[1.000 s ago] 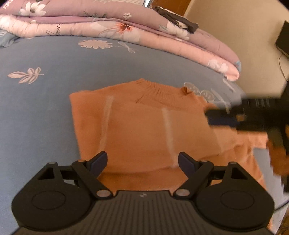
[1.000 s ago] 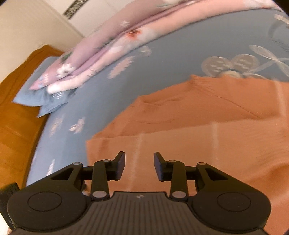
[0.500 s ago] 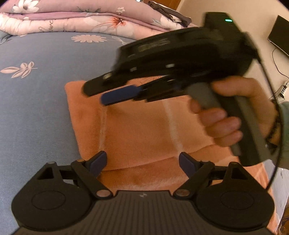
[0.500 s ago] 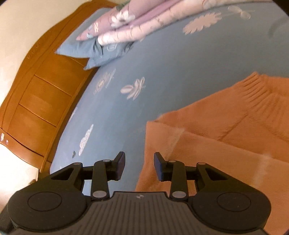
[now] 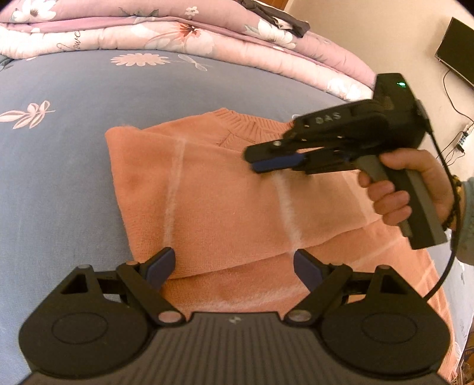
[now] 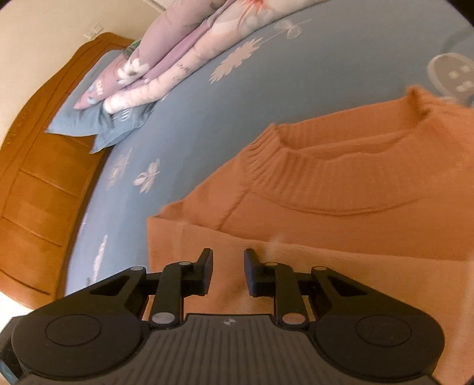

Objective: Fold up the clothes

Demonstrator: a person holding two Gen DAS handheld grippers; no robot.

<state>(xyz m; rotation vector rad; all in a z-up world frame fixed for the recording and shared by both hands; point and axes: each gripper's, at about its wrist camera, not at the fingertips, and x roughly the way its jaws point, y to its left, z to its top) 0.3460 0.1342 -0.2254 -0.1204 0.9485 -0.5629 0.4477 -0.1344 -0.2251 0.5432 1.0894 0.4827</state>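
Note:
An orange sweater lies on the blue flowered bedsheet, its sleeve folded across the chest and its ribbed collar at the far side. My left gripper hovers open and wide over the near fold, with nothing between its pads. A hand holds my right gripper just above the sweater below the collar. In the right wrist view that right gripper has a narrow gap and its jaws are closing. Only the sweater's surface lies beneath them, with no cloth pinched.
A folded pink and lilac quilt lies along the far side of the bed with a dark garment on it. A blue pillow leans at the wooden headboard. A dark screen hangs on the wall at right.
The right gripper swept in from the right across the sweater toward its left edge. It then drew back and sank toward the collar area, its jaws narrower. The left gripper stayed put.

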